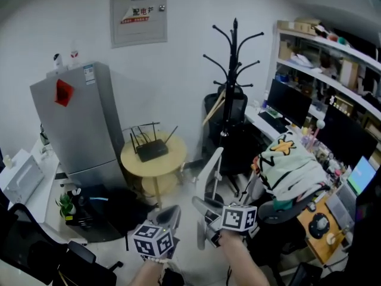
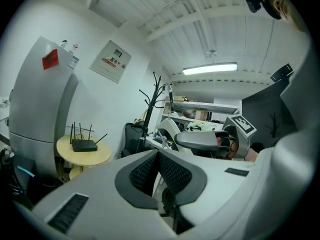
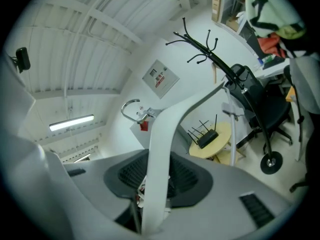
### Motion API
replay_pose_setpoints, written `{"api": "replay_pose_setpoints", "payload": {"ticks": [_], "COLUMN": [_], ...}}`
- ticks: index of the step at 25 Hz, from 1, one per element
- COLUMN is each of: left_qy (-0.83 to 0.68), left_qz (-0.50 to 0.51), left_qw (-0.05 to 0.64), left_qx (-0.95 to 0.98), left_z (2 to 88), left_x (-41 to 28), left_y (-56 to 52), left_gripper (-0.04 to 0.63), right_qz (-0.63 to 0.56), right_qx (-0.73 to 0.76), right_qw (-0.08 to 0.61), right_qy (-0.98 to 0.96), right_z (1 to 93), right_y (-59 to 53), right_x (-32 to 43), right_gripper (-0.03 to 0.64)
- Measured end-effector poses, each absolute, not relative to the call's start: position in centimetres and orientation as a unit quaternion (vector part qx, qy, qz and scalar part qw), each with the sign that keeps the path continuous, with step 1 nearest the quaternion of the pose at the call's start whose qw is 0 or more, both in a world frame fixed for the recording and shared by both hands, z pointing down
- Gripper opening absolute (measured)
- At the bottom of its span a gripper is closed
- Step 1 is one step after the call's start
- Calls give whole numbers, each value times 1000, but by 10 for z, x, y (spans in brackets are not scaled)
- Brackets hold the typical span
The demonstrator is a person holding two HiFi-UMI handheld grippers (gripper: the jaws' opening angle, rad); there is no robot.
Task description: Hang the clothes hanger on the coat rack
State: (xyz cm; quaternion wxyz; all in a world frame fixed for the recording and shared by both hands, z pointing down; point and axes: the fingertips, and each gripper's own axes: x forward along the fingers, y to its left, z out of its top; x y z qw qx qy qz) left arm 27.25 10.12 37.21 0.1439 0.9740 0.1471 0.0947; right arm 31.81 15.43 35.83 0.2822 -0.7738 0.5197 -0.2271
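Only right gripper view shows metal hook (image 3: 129,109); right gripper (image 3: 157,179) pinches hanger (image 3: 161,144), left gripper (image 2: 158,159) pressed together.

**Left gripper** (image 1: 171,213) and **right gripper** (image 1: 205,210): smooth light-grey moulded shells, each ending in 2 broad, rounded jaws. The inner jaw faces carry dark grey pads (image 2: 172,174) with a fine mesh texture. A dark rectangular slot (image 2: 70,211) is set into each jaw's outer face. Each gripper bears 1 white cube (image 1: 153,241) printed with black square markers.

Router (image 1: 152,150) on round table (image 1: 171,160) — fridge (image 1: 77,124) beside
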Motion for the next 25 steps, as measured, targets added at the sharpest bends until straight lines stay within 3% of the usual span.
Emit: {"api": "replay_pose_setpoints", "payload": {"ticks": [17,25], "left_qy": [267,308], "left_qz": [48,45], "left_qw": [115,112], "left_qx": [956,944], "left_z": [301,289], "left_x": [476,539], "left_y": [93,79], "left_gripper": [-2,-2], "right_qz": [-138,-109], "right_qx": [-850,-871], "right_qw": [296,311], "right_qy": [412,365], "right_z": [303,290], "right_y": [166,165], "right_x": [508,569], "right_gripper": [149,149]}}
